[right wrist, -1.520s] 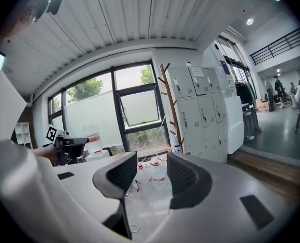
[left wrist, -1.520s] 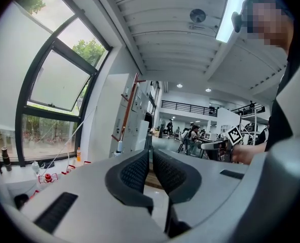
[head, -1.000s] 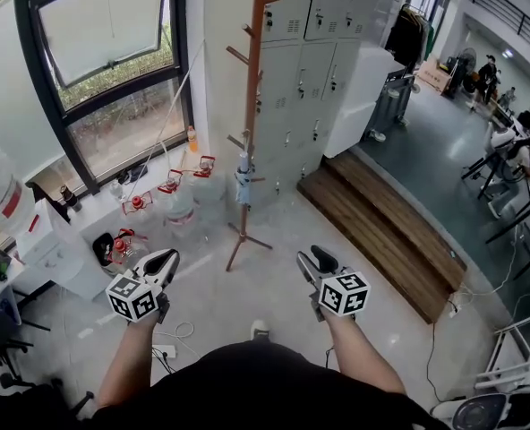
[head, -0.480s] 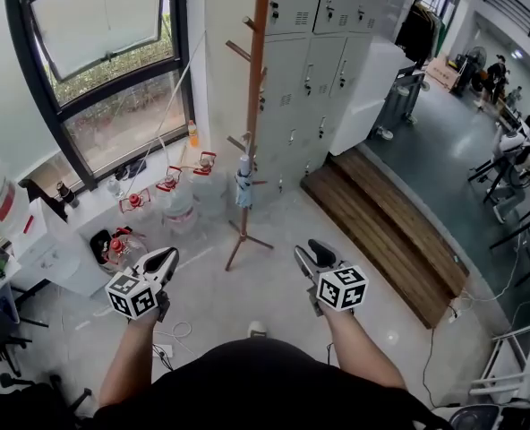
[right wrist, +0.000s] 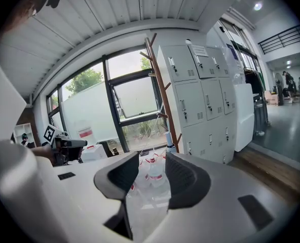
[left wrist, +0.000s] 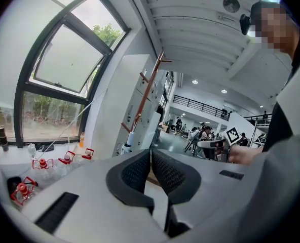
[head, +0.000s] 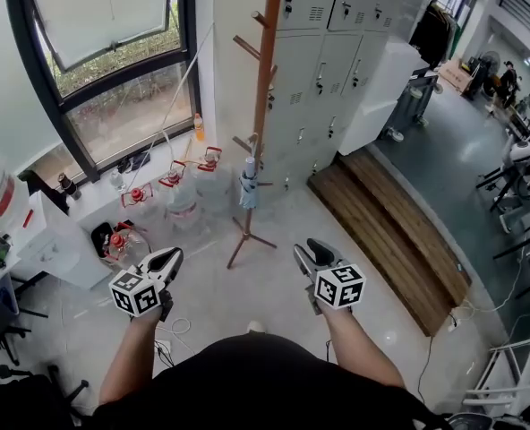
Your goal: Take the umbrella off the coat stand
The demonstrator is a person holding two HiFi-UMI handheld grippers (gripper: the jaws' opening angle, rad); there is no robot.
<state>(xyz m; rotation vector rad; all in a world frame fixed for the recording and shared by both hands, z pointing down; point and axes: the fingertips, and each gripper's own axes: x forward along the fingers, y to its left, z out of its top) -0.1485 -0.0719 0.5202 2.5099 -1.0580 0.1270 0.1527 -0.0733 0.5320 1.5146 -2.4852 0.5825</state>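
Head view: folded umbrella (head: 248,183) hanging low on wooden coat stand (head: 263,97), well ahead. Left gripper (head: 170,257) jaws together, right gripper (head: 305,252) jaws wide, closing, empty. Risk: snagging a peg, toppling the stand.

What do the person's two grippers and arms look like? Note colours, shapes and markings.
Both the left gripper and right gripper have pale grey bodies, curved dark ribbed pads and a white cube of black square markers. The right one's jaws are closing, empty. Forearms are bare below a black top.
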